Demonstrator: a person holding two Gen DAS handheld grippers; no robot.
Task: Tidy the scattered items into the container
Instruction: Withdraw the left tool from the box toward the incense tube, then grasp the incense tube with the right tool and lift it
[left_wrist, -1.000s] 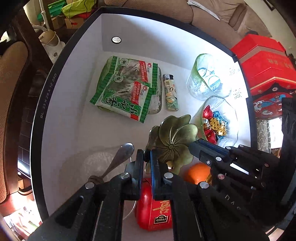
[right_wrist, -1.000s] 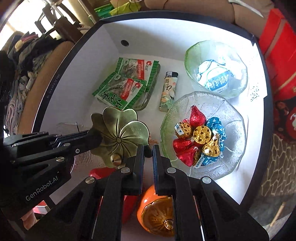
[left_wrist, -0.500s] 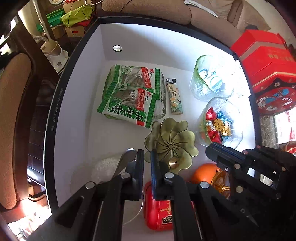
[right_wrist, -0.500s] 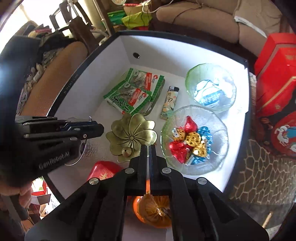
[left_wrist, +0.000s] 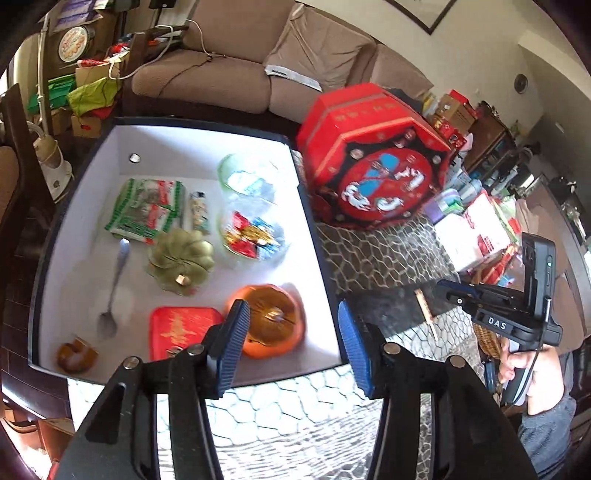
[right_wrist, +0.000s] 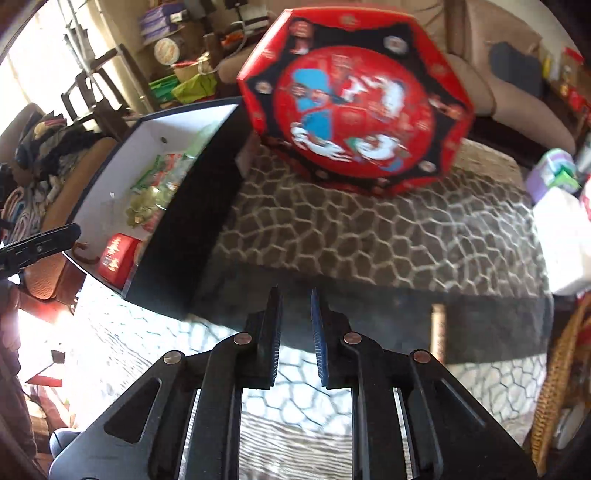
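The white-lined black container (left_wrist: 317, 258) sits on the patterned table and holds green snack packets (left_wrist: 146, 206), a lighter (left_wrist: 199, 212), two glass bowls, one with wrapped candies (left_wrist: 253, 236), a brass flower dish (left_wrist: 181, 260), a spoon (left_wrist: 112, 291), a red tin (left_wrist: 177, 330) and an orange pumpkin jar (left_wrist: 273, 321). My left gripper (left_wrist: 293, 339) is open and empty above the container's near right corner. My right gripper (right_wrist: 295, 328) is slightly open and empty over the table, right of the container (right_wrist: 192, 236).
A red octagonal gift box (left_wrist: 373, 162) (right_wrist: 354, 96) stands right of the container. A small wooden stick (right_wrist: 437, 328) lies on the table (right_wrist: 369, 243). A wicker basket (right_wrist: 561, 369) and white boxes sit at the far right. A sofa is behind.
Both grippers have pulled back and up out of the container and swung right. The left gripper has opened wide; the right has parted slightly. The brass dish now lies in the container.
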